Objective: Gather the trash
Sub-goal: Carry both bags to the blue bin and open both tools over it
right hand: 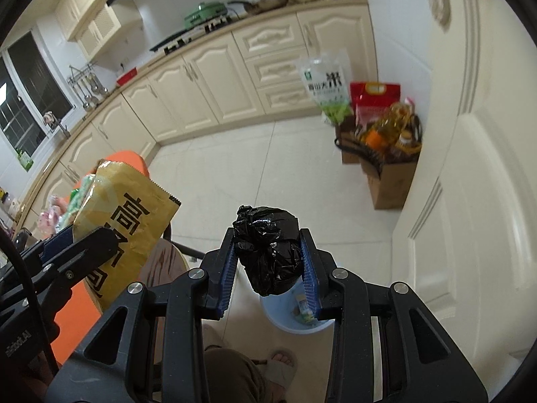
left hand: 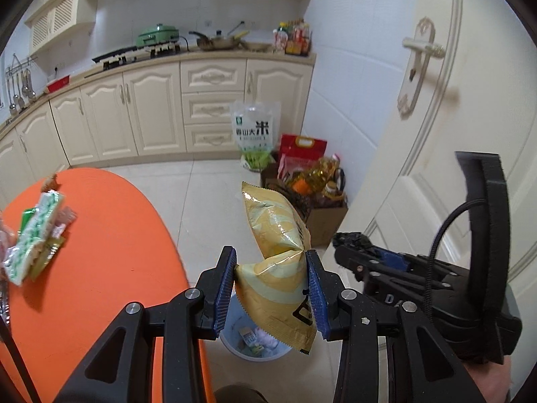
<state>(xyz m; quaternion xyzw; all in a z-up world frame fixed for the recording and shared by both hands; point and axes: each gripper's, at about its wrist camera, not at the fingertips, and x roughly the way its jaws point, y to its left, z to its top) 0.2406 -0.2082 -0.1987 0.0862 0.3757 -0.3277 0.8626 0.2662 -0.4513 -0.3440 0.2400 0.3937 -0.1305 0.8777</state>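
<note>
Left gripper [left hand: 271, 265] clamps a gold snack bag [left hand: 282, 258], right gripper [right hand: 268, 255] clamps a black plastic wad [right hand: 266, 250], bin [right hand: 285, 319] below both.

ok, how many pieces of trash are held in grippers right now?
2. A yellow snack bag clamped in the left gripper, and a balled black plastic bag in the right gripper. Both hang above the blue bin.

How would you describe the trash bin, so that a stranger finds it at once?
Start at the orange table and look down at the pale tiled floor past its rounded edge. The bin stands there, below both grippers. It is the only round, light blue container, and it already holds some wrappers.
</note>
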